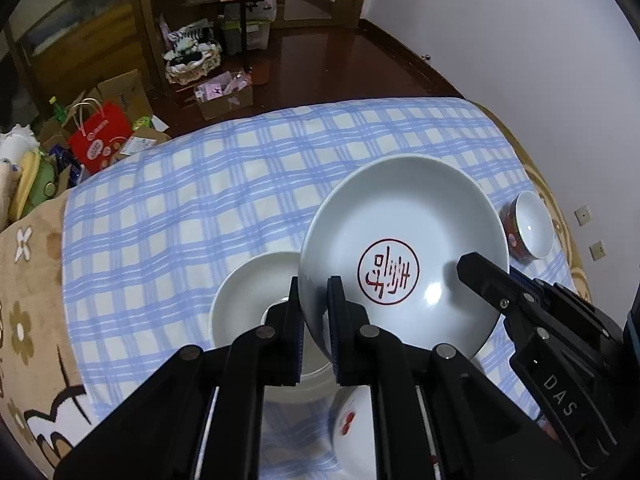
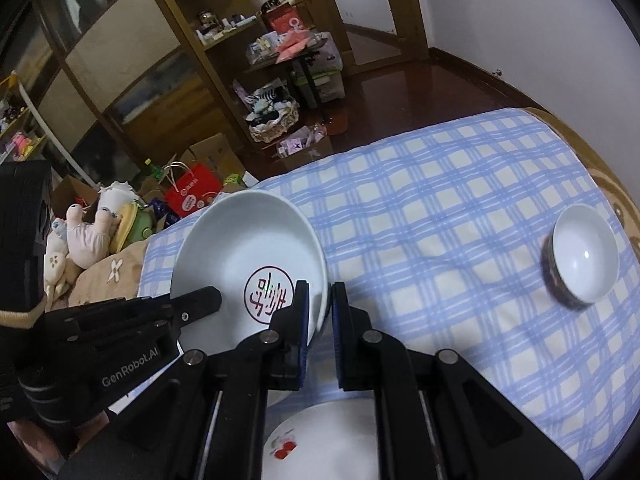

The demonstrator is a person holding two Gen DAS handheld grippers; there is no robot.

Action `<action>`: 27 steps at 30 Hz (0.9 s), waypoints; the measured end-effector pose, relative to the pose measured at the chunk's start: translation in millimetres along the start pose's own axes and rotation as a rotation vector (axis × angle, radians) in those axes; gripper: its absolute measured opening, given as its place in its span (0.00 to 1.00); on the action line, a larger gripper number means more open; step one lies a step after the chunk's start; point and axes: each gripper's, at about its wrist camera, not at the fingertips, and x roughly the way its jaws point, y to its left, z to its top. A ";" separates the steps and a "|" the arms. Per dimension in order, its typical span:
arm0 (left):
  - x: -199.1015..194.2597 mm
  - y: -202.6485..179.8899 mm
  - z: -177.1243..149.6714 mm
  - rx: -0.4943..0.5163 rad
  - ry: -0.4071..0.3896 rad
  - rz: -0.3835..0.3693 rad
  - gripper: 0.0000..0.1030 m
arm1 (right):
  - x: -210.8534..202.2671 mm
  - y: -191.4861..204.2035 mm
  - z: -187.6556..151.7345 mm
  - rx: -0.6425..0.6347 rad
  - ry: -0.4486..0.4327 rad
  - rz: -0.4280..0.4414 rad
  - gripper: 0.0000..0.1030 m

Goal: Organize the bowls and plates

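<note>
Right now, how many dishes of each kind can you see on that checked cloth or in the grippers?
Plate with red seal mark, held by both grippers: 1
Plain white dish: 1
White dish with red fruit print: 1
Small bowl, dark patterned outside: 1
Total: 4

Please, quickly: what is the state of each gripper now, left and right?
Left gripper: closed on the rim of the white plate with the red seal.
Right gripper: closed on the opposite rim of the same plate.
</note>
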 end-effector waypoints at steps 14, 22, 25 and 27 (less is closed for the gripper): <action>-6.6 34.3 -25.3 -0.076 -0.016 -0.014 0.10 | 6.6 26.9 -21.8 -0.047 0.000 0.036 0.11; 2.0 48.6 -35.6 -0.110 -0.017 -0.026 0.10 | 19.0 32.5 -34.4 -0.052 0.025 0.051 0.11; 3.8 49.6 -38.4 -0.100 -0.026 -0.014 0.10 | 22.2 33.3 -38.0 -0.052 0.026 0.055 0.11; 4.6 51.1 -40.3 -0.101 -0.031 -0.010 0.10 | 24.3 33.6 -39.6 -0.051 0.027 0.058 0.11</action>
